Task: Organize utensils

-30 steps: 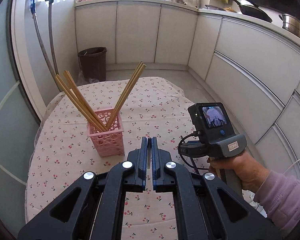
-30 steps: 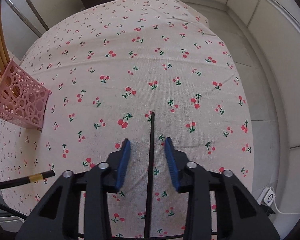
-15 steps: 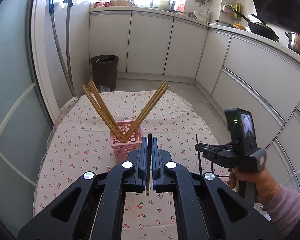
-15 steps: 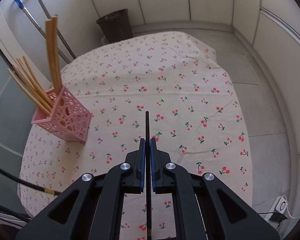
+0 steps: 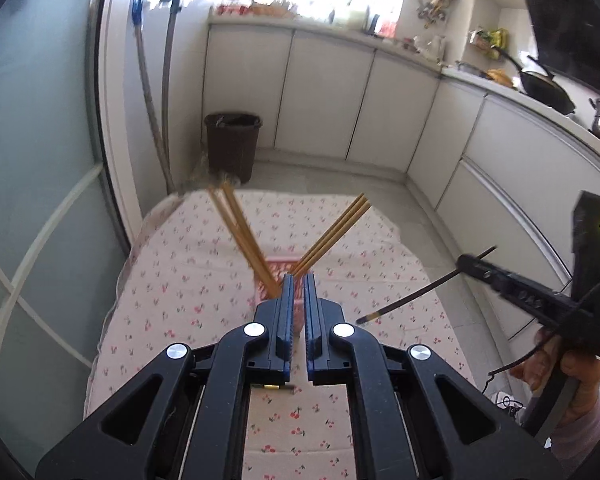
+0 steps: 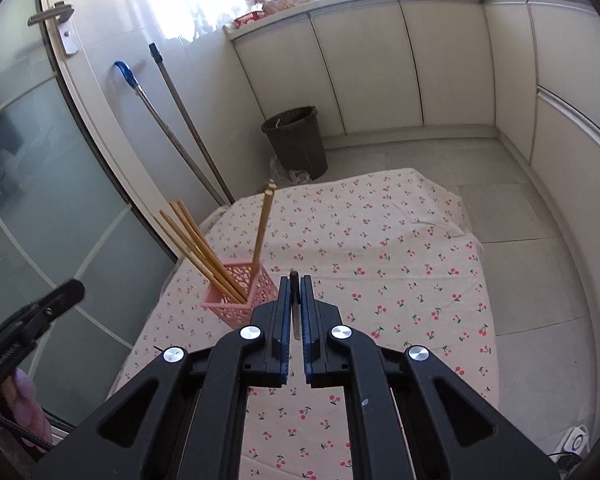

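Note:
A pink perforated holder (image 6: 242, 294) with several wooden chopsticks (image 6: 198, 246) stands on the cherry-print tablecloth (image 6: 380, 256). In the left wrist view the holder (image 5: 278, 270) sits just beyond my left gripper (image 5: 298, 280), whose pads stand a narrow gap apart; a small dark piece with a gold band (image 5: 274, 386) shows low between them. My right gripper (image 6: 295, 280) is shut on a black chopstick (image 6: 294, 276), held in the air right of the holder. From the left wrist view that black chopstick (image 5: 416, 294) points down-left with a gold-banded end.
A dark brown waste bin (image 6: 296, 140) stands on the floor beyond the table. Two mop handles (image 6: 172, 128) lean on the wall by the glass door (image 6: 40, 200). White cabinets (image 6: 380, 68) line the back and right. A white socket (image 6: 576, 444) lies on the floor.
Both grippers rose and tilted up, so more of the room shows. The right gripper closed on the black chopstick and lifted it off the cloth; the chopstick now hangs angled in the air.

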The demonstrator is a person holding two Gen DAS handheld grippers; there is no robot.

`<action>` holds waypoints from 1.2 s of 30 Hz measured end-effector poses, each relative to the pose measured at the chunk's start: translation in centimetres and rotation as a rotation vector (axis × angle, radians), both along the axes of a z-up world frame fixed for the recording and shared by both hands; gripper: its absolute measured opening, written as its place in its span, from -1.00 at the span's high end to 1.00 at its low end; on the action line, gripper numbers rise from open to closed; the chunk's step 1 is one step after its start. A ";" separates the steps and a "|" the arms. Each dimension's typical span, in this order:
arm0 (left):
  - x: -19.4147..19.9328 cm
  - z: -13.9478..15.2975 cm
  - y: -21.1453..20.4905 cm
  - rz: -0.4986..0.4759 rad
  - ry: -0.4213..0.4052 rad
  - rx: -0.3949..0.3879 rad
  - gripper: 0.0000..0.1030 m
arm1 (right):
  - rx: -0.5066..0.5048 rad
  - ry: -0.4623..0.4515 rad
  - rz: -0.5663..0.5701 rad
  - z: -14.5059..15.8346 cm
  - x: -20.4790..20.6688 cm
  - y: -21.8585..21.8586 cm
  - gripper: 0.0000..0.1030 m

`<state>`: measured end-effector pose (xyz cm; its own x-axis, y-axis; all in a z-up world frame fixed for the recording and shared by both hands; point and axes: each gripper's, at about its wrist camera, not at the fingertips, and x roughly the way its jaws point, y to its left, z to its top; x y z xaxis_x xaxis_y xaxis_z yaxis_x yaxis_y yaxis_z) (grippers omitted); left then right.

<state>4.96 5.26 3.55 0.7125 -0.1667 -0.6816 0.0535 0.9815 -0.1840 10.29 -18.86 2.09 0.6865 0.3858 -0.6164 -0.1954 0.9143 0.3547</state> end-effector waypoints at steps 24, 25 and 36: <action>11.0 -21.1 8.7 0.523 0.582 0.026 0.69 | 0.066 0.054 -0.022 -0.5 0.2 -2.7 0.90; 10.9 -20.9 8.3 0.496 0.575 0.014 0.74 | 0.070 0.055 -0.022 -0.5 0.2 -2.6 0.90; 5.9 -14.2 7.4 0.285 0.406 -0.195 0.93 | 0.100 0.025 0.010 0.8 -0.6 -1.2 0.90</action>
<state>10.88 12.67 -10.68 0.4329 -0.1559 -0.8878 -0.3238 0.8923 -0.3146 9.67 -20.05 2.88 0.6667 0.4531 -0.5917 -0.1945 0.8722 0.4488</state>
